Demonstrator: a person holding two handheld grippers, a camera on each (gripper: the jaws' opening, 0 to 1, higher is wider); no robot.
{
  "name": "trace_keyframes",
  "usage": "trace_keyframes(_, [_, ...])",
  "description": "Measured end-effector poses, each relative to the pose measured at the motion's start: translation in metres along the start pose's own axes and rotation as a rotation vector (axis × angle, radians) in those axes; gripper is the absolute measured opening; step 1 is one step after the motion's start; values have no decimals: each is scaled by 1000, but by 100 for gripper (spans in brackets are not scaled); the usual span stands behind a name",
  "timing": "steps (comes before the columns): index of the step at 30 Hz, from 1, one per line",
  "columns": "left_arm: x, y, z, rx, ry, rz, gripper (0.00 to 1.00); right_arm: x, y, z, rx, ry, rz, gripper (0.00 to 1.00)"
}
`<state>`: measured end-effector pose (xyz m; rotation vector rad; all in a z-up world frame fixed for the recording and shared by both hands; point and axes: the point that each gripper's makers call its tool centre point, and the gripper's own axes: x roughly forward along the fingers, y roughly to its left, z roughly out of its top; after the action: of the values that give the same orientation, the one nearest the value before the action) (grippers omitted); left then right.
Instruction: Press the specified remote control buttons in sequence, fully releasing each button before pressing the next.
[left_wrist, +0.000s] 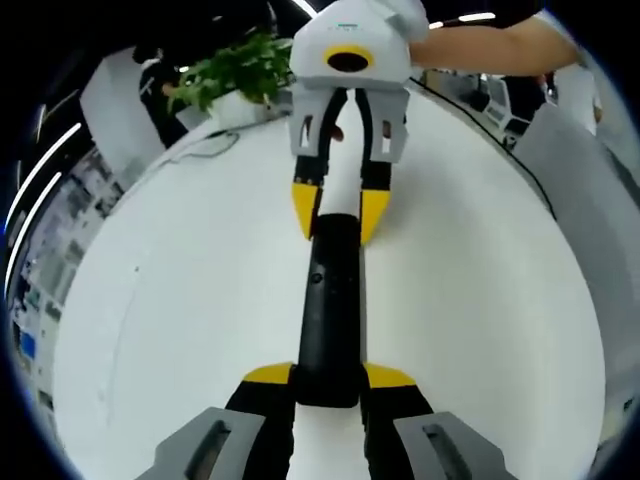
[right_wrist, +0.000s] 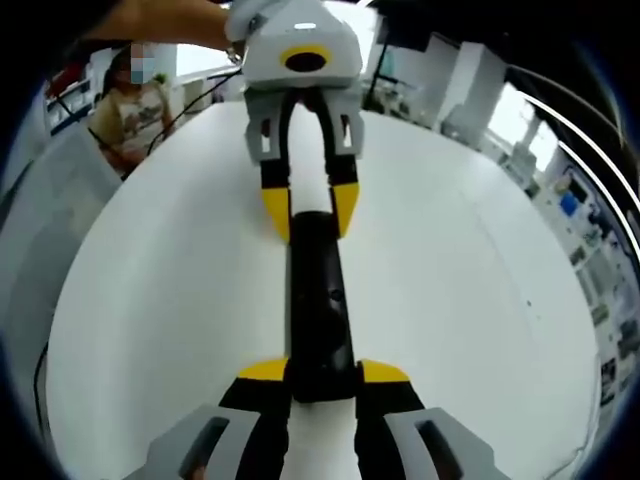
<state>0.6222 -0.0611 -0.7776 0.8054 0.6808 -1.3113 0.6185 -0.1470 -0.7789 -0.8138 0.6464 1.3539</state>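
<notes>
- A black remote control (left_wrist: 328, 310) is held lengthwise between the two grippers, one end at each, above the white desk (left_wrist: 180, 330); it seems to be lifted or steadied over the middle of the desk, well away from its curved edges, though whether it rests on the surface cannot be told.
- This two-ended hold is judged to serve as a brace: with both ends pinned, the remote is kept from sliding or tipping, and its long body is kept plainly in sight.
- The left gripper (left_wrist: 328, 378) is closed narrowly on the near end of the remote in the left gripper view, its yellow-tipped jaws set against either side of the black body.
- The right gripper (left_wrist: 340, 212) is seen at the far end in that same view, its yellow tips pinching the other end of the remote with just the remote's width between them.
- In the right gripper view the picture is mirrored: the right gripper (right_wrist: 322, 375) is clamped on the near end of the remote control (right_wrist: 318, 310), and the left gripper (right_wrist: 310, 212) is closed on the far end.
- A small button or mark is made out on the remote's face, but no jaw is seen pressing it; a press is judged not yet under way.
- A potted plant (left_wrist: 235, 75) is stood near the desk's far edge.
</notes>
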Motion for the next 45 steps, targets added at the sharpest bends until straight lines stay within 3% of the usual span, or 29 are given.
trace_keyframes(28, [0, 1, -2, -18, -3, -9, 24, 1, 2, 0, -40, -5, 34, 21])
trace_keyframes(38, [-1, 0, -1, 14, -21, 26, 24, 0, -4, 0, -31, -10, -5, 27])
trace_keyframes(45, [-4, 1, 2, 12, -65, 98, 27, -2, -6, -1, -44, -29, -60, 31])
